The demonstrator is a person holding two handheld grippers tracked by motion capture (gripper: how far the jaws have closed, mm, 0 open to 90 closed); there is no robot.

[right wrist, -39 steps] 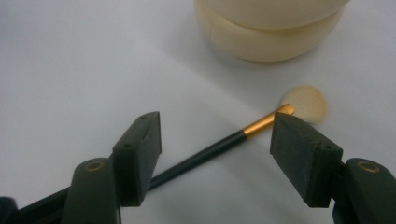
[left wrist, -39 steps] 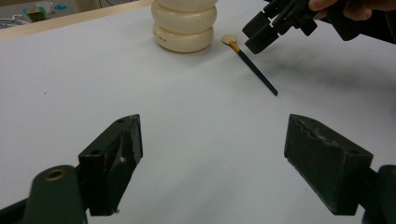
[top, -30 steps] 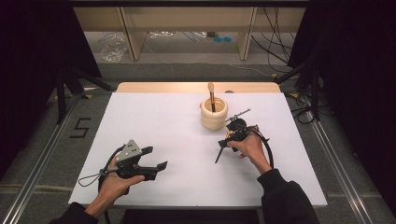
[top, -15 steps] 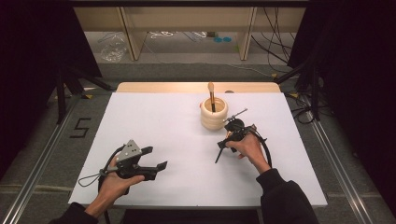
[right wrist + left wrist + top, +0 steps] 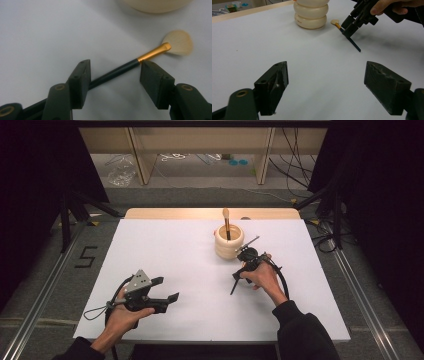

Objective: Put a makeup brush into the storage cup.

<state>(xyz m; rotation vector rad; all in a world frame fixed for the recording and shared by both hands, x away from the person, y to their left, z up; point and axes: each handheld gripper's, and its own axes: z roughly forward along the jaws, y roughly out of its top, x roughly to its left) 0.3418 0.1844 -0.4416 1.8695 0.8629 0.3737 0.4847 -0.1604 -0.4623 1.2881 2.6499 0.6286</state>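
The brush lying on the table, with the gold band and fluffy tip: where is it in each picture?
High view: the brush lies right of centre, its dark handle poking out below the right gripper.
Left gripper view: upper right, slanting under the right gripper.
Right gripper view: centre, the brush running between the open jaws, which have just been closing.
Shared landmark: the cream ribbed holder, beside the fluffy tip.

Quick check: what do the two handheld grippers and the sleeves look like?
Both the left gripper and right gripper are black with blocky dark jaws and trailing black cables. The left carries a grey three-cornered plate. The person's sleeves are dark.
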